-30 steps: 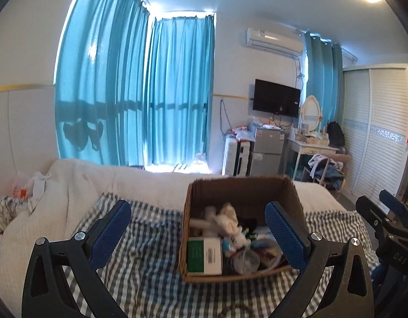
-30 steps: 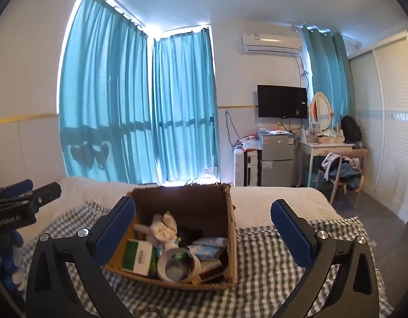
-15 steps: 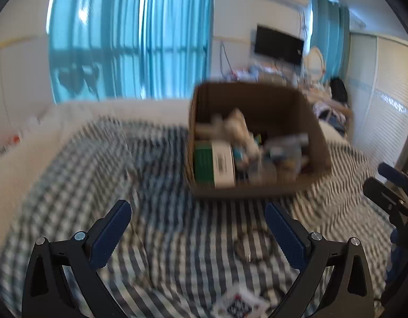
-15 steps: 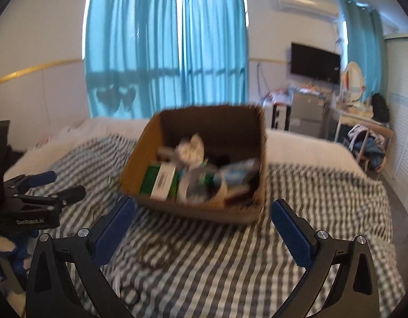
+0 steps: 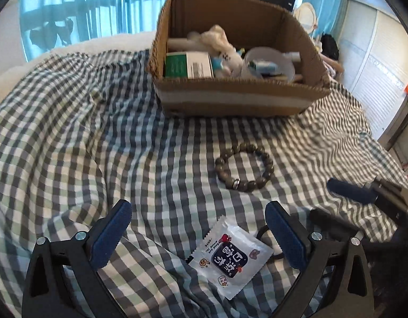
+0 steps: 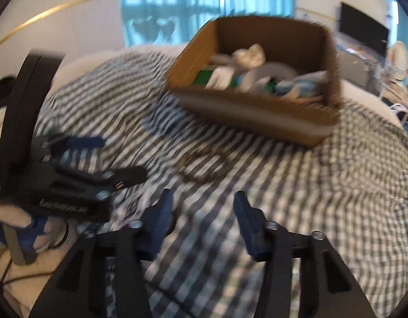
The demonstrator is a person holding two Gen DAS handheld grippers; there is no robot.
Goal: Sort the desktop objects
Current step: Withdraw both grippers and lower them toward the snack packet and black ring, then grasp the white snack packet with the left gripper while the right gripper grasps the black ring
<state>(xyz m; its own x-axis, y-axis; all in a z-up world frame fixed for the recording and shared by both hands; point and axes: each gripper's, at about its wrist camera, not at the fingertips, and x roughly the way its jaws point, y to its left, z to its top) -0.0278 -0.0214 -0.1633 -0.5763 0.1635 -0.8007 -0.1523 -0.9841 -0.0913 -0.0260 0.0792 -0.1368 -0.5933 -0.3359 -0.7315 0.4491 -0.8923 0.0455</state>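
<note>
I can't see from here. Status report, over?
Both grippers open, empty. Bracelet and packet loose on blanket, box beyond. Nothing blocking.

Sachet (image 5: 230,257) – upside-down Chinese chars, small print unreadable.

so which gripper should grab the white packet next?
Probably the left gripper: its open jaws already straddle the white packet on the checked sheet. The right gripper, also open, is blurred and not lined up on it.
</note>
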